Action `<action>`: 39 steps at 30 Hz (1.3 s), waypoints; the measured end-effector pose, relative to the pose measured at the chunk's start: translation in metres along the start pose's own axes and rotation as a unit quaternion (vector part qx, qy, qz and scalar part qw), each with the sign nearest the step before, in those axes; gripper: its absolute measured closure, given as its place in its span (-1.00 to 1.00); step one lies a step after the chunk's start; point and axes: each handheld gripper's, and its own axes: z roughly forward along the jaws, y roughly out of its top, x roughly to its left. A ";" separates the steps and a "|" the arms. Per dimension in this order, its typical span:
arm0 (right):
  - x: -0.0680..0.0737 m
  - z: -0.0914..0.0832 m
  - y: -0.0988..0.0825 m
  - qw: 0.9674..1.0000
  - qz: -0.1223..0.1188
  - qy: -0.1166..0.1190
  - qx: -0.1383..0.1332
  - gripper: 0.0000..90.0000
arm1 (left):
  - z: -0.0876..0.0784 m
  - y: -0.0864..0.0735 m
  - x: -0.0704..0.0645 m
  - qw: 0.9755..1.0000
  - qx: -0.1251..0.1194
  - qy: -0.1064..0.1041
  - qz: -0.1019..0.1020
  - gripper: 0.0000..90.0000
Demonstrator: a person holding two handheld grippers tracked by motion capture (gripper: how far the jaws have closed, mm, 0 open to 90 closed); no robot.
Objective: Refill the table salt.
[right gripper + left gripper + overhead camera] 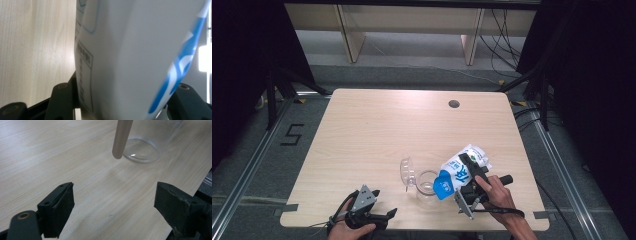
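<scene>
A white and blue pouch (458,172) hangs tilted over the table's front right, its blue end down above a clear glass (427,187). My right gripper (470,169) is shut on the pouch's middle. In the right gripper view the pouch (130,57) sits between both black jaws of that gripper (122,102). My left gripper (387,215) rests at the table's front edge, left of the glass, pointing toward it. Its jaws stand open with nothing between them (115,205). Ahead of them stands the glass (141,150), with a beige rod (122,138) just before it.
A second clear piece (407,172), like a lid or a tipped cup, lies just left of the glass. The wooden table (377,125) has a round cable hole (454,104) at the back right. Dark floor and metal rails surround the table.
</scene>
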 end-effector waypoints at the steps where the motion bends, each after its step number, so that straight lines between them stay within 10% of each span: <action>1: 0.000 0.001 0.000 1.000 0.002 0.002 -0.009 0.02 | 0.000 0.000 0.000 1.000 0.000 0.000 0.000 -0.65; 11: -0.002 0.000 0.001 1.000 -0.022 -0.006 0.000 0.03 | 0.000 0.000 0.001 1.000 0.000 -0.002 0.006 -0.65; 13: -0.007 0.000 0.002 0.998 -0.060 -0.014 -0.011 0.03 | 0.000 0.000 0.001 1.000 -0.002 -0.001 0.002 -0.65; 39: -0.003 0.001 0.001 0.998 -0.059 -0.018 -0.002 0.05 | 0.001 0.001 0.000 1.000 -0.008 -0.008 0.006 -0.65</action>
